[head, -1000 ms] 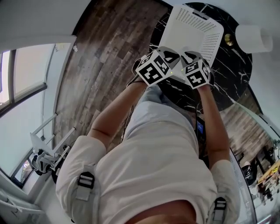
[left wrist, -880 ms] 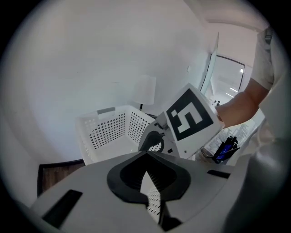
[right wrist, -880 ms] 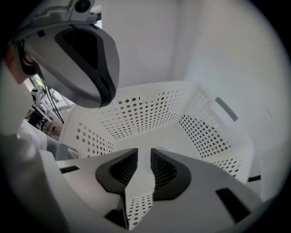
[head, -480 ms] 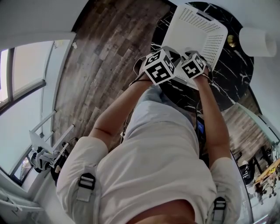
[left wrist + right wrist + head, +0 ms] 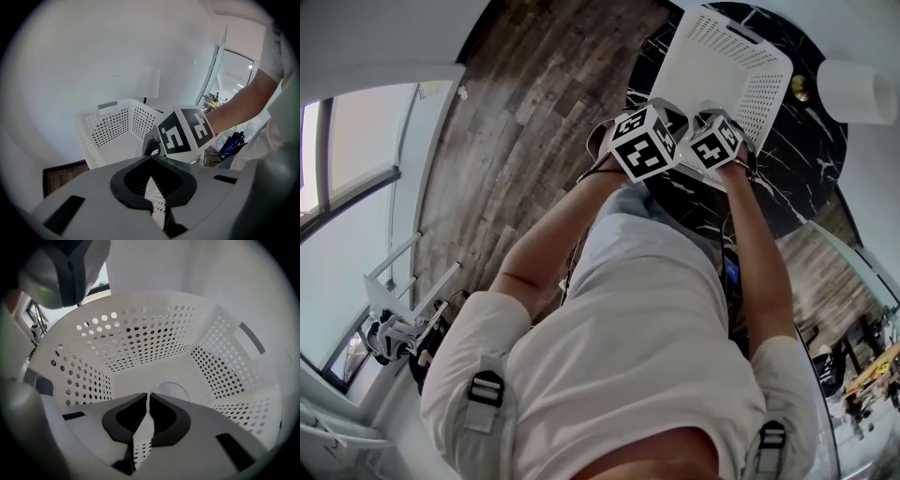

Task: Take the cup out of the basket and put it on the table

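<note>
Bright, even daylight, mostly from the window (image 5: 356,178) at head view's left. Heavy fisheye bend twd the edges, w/ dark vignette round both gripper views. Near foreground there is soft & shaded. Basket (image 5: 154,338) walls sharp, evenly lit, shadows faint.

basket (image 5: 727,56) white, dotted with holes | cup (image 5: 171,390) clear | table (image 5: 797,178) black marble, white veins | floor (image 5: 525,103) brown wood planks | marker cube (image 5: 642,141) black-white squares
</note>
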Demonstrator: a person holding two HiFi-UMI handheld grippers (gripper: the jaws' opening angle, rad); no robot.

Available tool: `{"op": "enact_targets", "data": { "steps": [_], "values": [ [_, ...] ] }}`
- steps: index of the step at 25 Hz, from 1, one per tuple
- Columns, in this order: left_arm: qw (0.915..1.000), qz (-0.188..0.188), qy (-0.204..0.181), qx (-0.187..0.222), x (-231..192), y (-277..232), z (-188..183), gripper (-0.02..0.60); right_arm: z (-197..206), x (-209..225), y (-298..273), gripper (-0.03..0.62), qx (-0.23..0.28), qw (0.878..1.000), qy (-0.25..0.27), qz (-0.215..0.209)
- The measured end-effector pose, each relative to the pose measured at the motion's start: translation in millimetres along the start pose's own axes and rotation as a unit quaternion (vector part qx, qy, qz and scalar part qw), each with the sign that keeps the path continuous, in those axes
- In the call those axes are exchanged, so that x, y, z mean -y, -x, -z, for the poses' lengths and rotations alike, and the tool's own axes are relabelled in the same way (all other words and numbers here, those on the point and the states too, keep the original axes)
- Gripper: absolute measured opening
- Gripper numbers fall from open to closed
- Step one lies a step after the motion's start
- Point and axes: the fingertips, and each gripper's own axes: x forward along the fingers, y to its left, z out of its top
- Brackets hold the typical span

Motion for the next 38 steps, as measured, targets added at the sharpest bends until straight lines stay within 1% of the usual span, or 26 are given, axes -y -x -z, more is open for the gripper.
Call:
{"op": "enact_targets", "data": {
  "steps": [6, 10, 13, 18, 22, 26, 30, 33, 38],
  "values": [
    [0.9999, -0.007, -0.007, 0.009, 4.8, 2.8, -5.7, 0.005, -7.6, 0.4, 22.4, 0.026, 0.034, 0.999, -0.003, 0.014],
    [0.9998, -0.001, -0.018, 0.012, 16.6, 5.6, -9.2, 0.005, -16.4, 0.8, 53.5, 0.026, 0.078, 0.997, -0.007, 0.020],
    [0.9994, -0.008, -0.028, 0.020, 24.7, 12.3, -14.5, 0.006, -20.0, 1.3, 82.5, 0.026, 0.110, 0.993, -0.004, 0.036],
    [0.9972, -0.003, -0.043, 0.062, 51.3, 37.5, -34.4, 0.005, -16.8, 0.8, 126.6, 0.026, 0.149, 0.987, -0.005, 0.067],
    [0.9936, -0.018, -0.060, 0.094, 71.4, 59.6, -51.7, 0.005, -16.1, -5.4, 169.4, 0.026, 0.196, 0.977, -0.013, 0.083],
    [0.9890, -0.031, -0.072, 0.125, 85.4, 78.1, -62.3, 0.005, -17.1, -18.7, 215.2, 0.026, 0.237, 0.967, -0.007, 0.093],
    [0.9861, -0.052, -0.082, 0.135, 92.6, 88.6, -63.1, 0.006, -13.7, -33.5, 252.8, 0.026, 0.262, 0.959, 0.007, 0.111],
    [0.9851, -0.057, -0.087, 0.137, 95.9, 89.1, -65.8, 0.006, -11.5, -40.9, 269.5, 0.026, 0.279, 0.953, 0.006, 0.118],
    [0.9842, -0.052, -0.098, 0.138, 107.0, 80.7, -76.2, 0.006, 1.7, -48.3, 279.6, 0.026, 0.283, 0.951, -0.011, 0.124]
  ]
}}
